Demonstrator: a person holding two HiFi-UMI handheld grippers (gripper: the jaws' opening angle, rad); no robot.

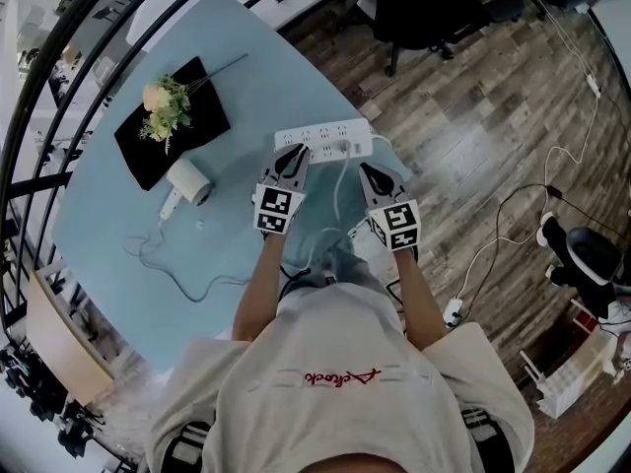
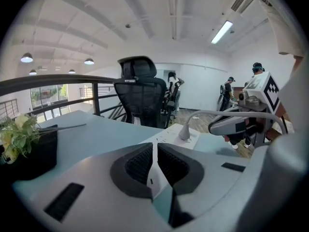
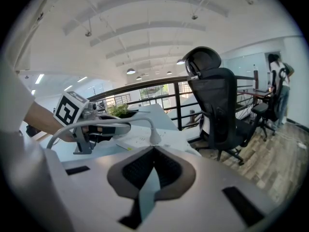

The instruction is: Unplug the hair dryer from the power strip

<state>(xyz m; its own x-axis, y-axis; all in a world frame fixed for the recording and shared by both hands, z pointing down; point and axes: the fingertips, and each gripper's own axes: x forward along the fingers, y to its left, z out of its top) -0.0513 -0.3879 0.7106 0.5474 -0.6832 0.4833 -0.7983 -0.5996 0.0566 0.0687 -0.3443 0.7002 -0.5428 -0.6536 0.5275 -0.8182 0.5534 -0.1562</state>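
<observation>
Your left gripper (image 1: 289,158) and right gripper (image 1: 371,173), both with jaws closed on nothing, point at the white power strip (image 1: 323,138) just ahead. The plug (image 1: 345,149) sits in the strip between them, nearer your right. The hair dryer (image 1: 185,185) lies on the table (image 1: 118,235), left of your left gripper and apart from it

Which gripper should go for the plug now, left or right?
Right. In the right gripper view the plug stands straight ahead of the shut right gripper. The left gripper, also shut, points at the power strip, with the plug off to its side.
</observation>
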